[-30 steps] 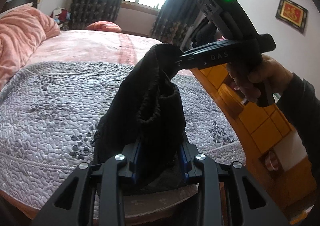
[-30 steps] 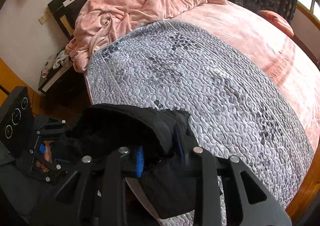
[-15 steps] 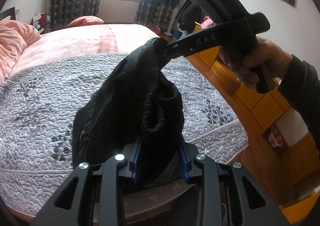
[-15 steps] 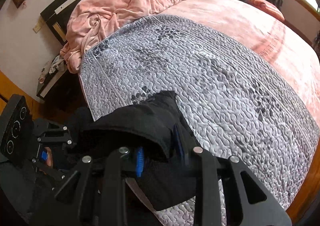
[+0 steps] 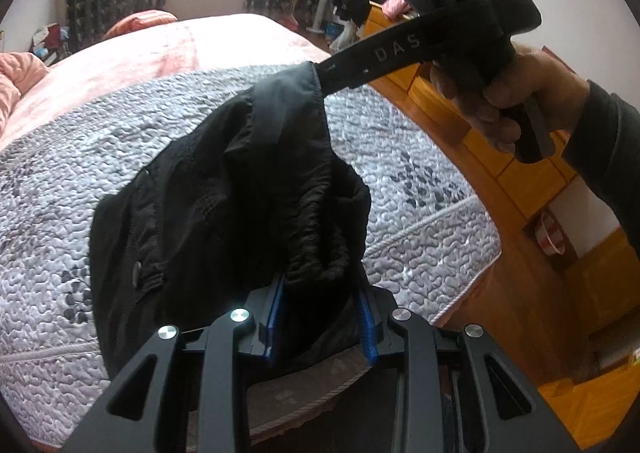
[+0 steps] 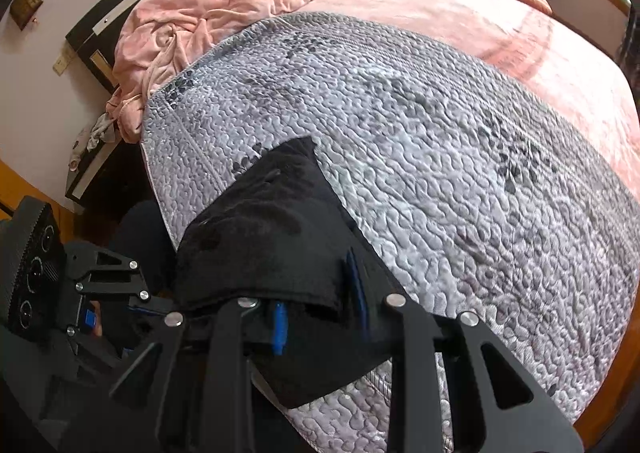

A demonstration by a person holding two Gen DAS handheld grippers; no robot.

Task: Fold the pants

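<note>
Black pants hang bunched between my two grippers over the near edge of the bed. My left gripper is shut on the gathered waistband. My right gripper is shut on another part of the pants; it also shows in the left wrist view, gripping the cloth's upper edge, held by a hand. In the right wrist view the cloth drapes over the grey quilt. The left gripper's body shows at lower left.
A pink blanket is heaped at the headboard, and a pink sheet covers the far half of the bed. A wooden cabinet stands to the right. A dark nightstand sits by the bed corner.
Both grippers have moved toward the bed with the pants. The cloth now lies lower and further over the quilt's edge. Both grips are unchanged.
</note>
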